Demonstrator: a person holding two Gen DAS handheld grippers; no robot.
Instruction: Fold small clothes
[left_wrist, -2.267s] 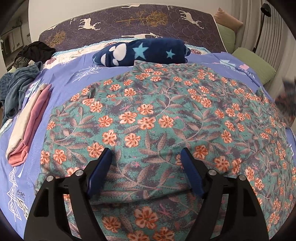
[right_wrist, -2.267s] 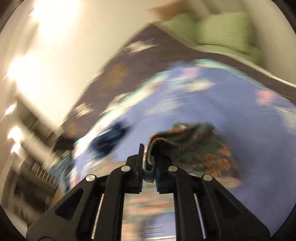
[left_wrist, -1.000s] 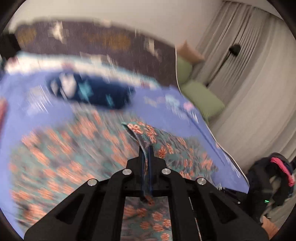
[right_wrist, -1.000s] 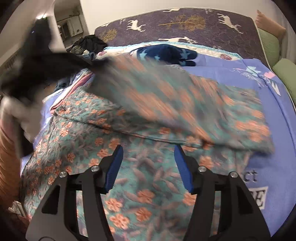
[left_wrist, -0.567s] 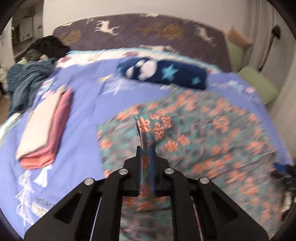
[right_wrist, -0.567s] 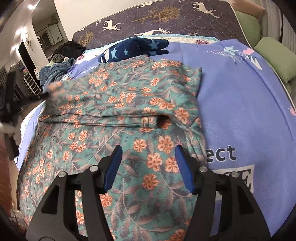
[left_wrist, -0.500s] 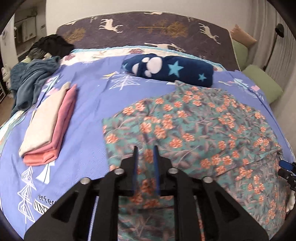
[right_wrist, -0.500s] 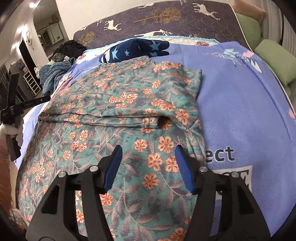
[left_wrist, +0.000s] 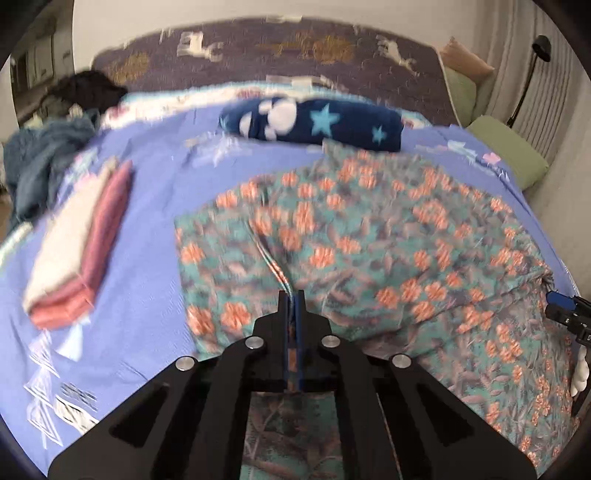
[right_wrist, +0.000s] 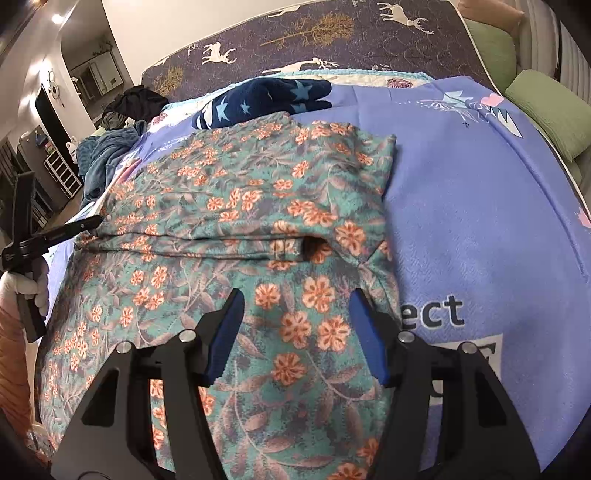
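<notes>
The left tongs (left_wrist: 293, 295) are clenched on a ridge of the floral garment (right_wrist: 258, 192), so if they pull now, the folded layer may slide askew or drag open. The right tongs (right_wrist: 295, 332) stand released above the cloth, holding nothing down. The garment, teal with orange flowers, lies on the bed (right_wrist: 480, 206) under both tongs, its far half folded over the near one.
</notes>
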